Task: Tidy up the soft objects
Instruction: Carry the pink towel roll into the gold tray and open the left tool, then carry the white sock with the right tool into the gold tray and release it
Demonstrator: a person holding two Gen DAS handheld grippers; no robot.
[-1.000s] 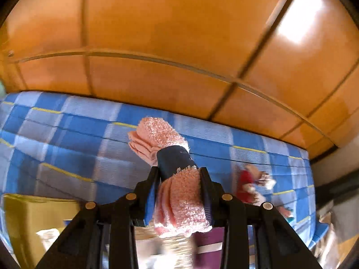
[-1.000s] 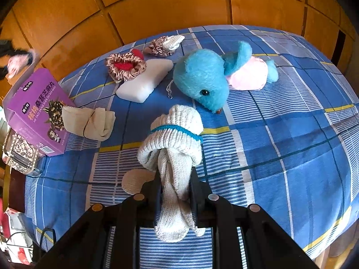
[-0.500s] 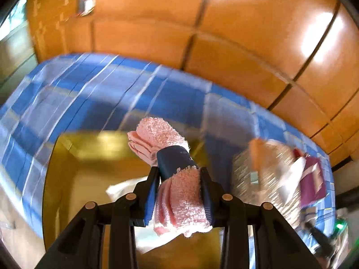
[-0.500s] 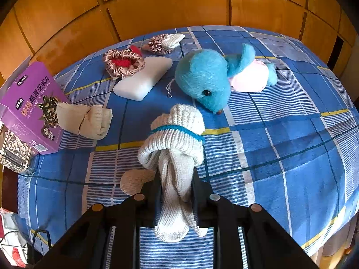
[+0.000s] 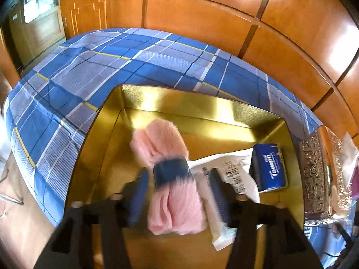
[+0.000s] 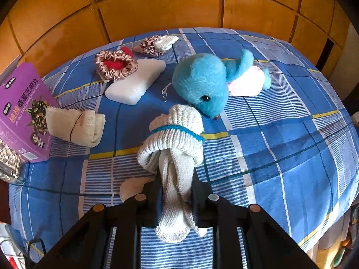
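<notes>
My left gripper [image 5: 178,179] hangs over an open gold box [image 5: 202,109] on the blue checked bed. Its jaws are opening. A pink fluffy sock bundle [image 5: 161,143] with a dark band lies blurred between them, and the pads stand off its sides. In the right wrist view my right gripper [image 6: 176,179] is shut on a white knitted sock bundle [image 6: 179,132] with a teal band, held above the bed [image 6: 291,134]. Behind it lie a blue plush toy [image 6: 202,83] and a cream folded bundle [image 6: 74,124].
The gold box also holds a blue tissue pack [image 5: 270,168] and a white packet [image 5: 224,168]. An ornate silver box [image 5: 314,172] stands to its right. A white pad [image 6: 134,85], a satin scrunchie [image 6: 114,63] and a purple carton [image 6: 20,107] lie on the bed. Wooden panels rise behind.
The left gripper swung over the gold box and dropped lower. Its jaws spread and let go of the pink bundle. The right gripper kept still with the white socks.
</notes>
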